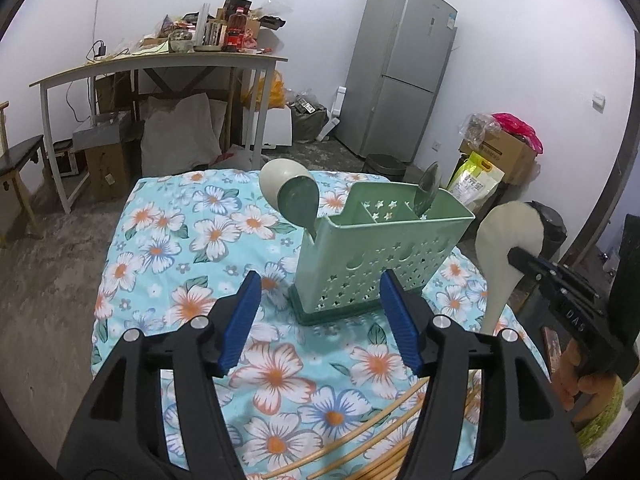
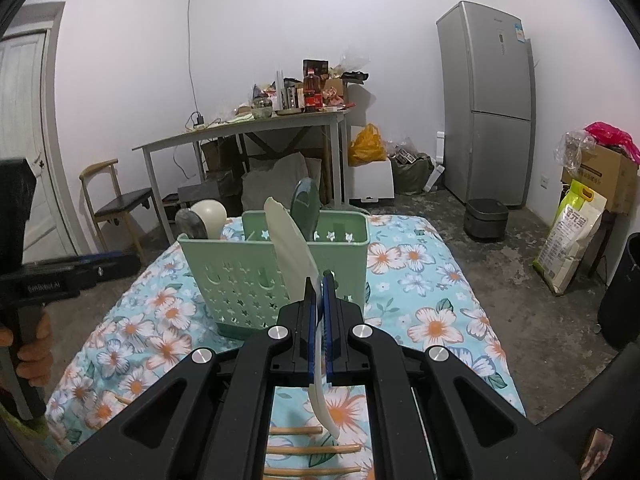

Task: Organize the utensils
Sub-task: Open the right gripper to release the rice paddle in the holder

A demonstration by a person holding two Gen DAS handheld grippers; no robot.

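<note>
Left wrist view: left tool [image 1: 320, 320], blue pads spread, nothing between them, above floral cloth [image 1: 168, 264] on desk. Green perforated utensil caddy [image 1: 372, 264] ahead, upright on dark green base, star and moon cut-outs. Leftmost compartment: green spoon [image 1: 300, 204] and beige spoon [image 1: 276, 180], bowls up. Far-right compartment: dark spoon [image 1: 428, 188]. Bamboo chopsticks [image 1: 360, 440] loose on cloth at near edge. Right tool [image 1: 520, 258] at right, lettering "DAS" on body, pinching cream rice paddle [image 1: 504, 248].

Right wrist view: right tool [image 2: 319, 292] pressed together on rice paddle [image 2: 290, 248], blade up, tilted, in front of caddy [image 2: 240, 276]. Chopsticks [image 2: 312, 450] below. Left tool body at left edge, lettering "GenRobot.AI". Yellow-green sack [image 2: 570, 236] on floor, print not legible. Grey fridge [image 2: 486, 104], label unreadable.
</note>
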